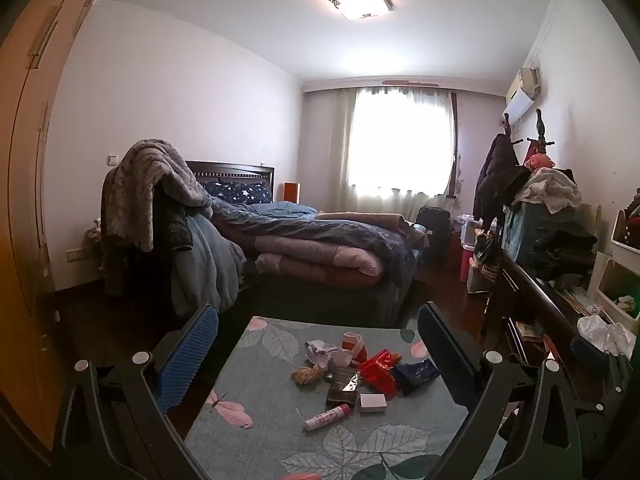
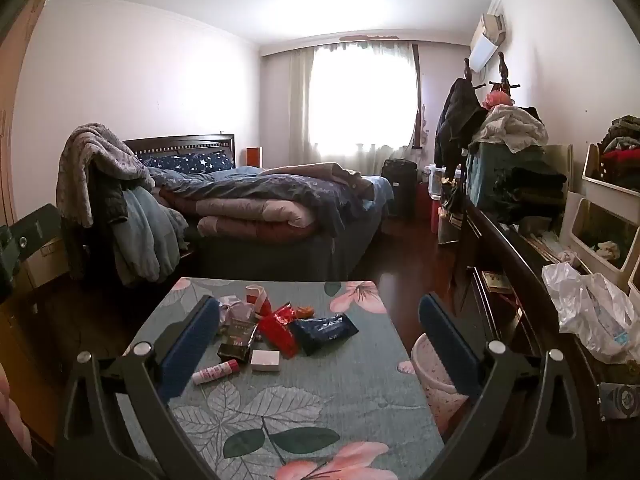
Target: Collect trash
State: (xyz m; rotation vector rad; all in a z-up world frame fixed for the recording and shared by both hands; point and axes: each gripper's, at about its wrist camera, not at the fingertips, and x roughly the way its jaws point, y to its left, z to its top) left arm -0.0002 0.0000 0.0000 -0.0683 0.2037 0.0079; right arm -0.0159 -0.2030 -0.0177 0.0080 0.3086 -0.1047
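Nothing looks collected yet. On the table the trash lies in one loose heap: left to right, a tube, crumpled paper, a dark box, a white box, a red wrapper and a navy packet. The left gripper and right gripper both hang short of it, jaws wide, holding nothing. A pink bin waits beside the table's right edge, and every piece has yet to go in, I'd say.
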